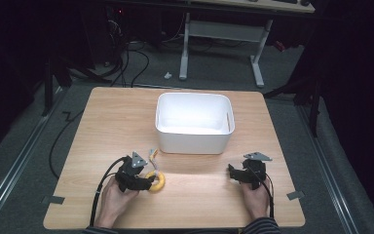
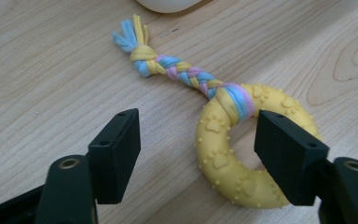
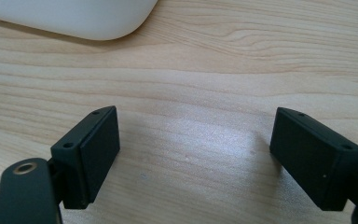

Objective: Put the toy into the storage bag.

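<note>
A yellow rubber ring toy [image 2: 219, 158] with paw prints and a braided blue, pink and yellow rope tail [image 2: 182, 72] lies on the wooden table. In the high view the toy [image 1: 157, 181] sits at the front left of the table. My left gripper [image 2: 196, 119] is low over it and open. The near-left arc of the ring lies between the jaws; the left jaw stands clear of it and the right jaw sits over the ring's right side. My right gripper [image 3: 196, 126] is open over bare wood, nothing between its jaws, at the front right [image 1: 236, 173].
A white plastic bin [image 1: 194, 141] stands in the middle of the table [image 1: 102, 126], beyond both grippers; its corner [image 3: 74, 18] shows in the right gripper view. Bare wood lies between the two hands. A desk frame and cables are on the floor beyond the table.
</note>
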Motion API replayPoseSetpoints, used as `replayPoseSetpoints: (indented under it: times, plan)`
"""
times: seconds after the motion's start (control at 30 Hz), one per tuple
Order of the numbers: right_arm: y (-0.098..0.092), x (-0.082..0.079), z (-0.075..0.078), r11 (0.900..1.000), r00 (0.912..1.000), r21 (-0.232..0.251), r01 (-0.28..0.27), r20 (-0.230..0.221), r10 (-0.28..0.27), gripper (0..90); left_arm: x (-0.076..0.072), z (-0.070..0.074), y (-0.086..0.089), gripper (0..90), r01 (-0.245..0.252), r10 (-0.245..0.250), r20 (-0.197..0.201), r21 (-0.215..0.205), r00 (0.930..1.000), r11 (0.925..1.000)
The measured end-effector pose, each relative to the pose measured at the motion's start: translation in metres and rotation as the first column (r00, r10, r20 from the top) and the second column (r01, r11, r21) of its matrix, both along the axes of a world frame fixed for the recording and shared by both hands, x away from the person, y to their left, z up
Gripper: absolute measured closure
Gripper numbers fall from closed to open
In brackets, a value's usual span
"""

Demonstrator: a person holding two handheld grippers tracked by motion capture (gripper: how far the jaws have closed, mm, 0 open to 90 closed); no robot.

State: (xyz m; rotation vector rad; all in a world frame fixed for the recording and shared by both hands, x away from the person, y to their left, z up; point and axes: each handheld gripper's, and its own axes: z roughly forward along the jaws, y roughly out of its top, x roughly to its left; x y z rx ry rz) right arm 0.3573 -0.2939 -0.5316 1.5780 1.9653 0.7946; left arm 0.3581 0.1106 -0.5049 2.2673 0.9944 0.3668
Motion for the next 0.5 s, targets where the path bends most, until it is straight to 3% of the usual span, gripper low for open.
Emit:
replayPoseSetpoints:
  times: [0.23, 0.5]
  plan:
    - [-0.0001, -0.0001, 0.0000, 1.000, 1.0000, -0.002, -0.003, 0.001, 0.003, 15.8, 0.0041, -0.0061, -0.0027, 41.4, 0.008, -0.008, -0.043, 0.006, 0.9991, 0.9999]
    - [0.0001, -0.0002, 0.0000, 1.000, 1.0000, 0.000, -0.004, 0.000, 0.004, 15.8, 0.0042, -0.0075, -0.0086, 44.8, 0.004, -0.003, -0.058, 0.026, 0.9983, 0.9996]
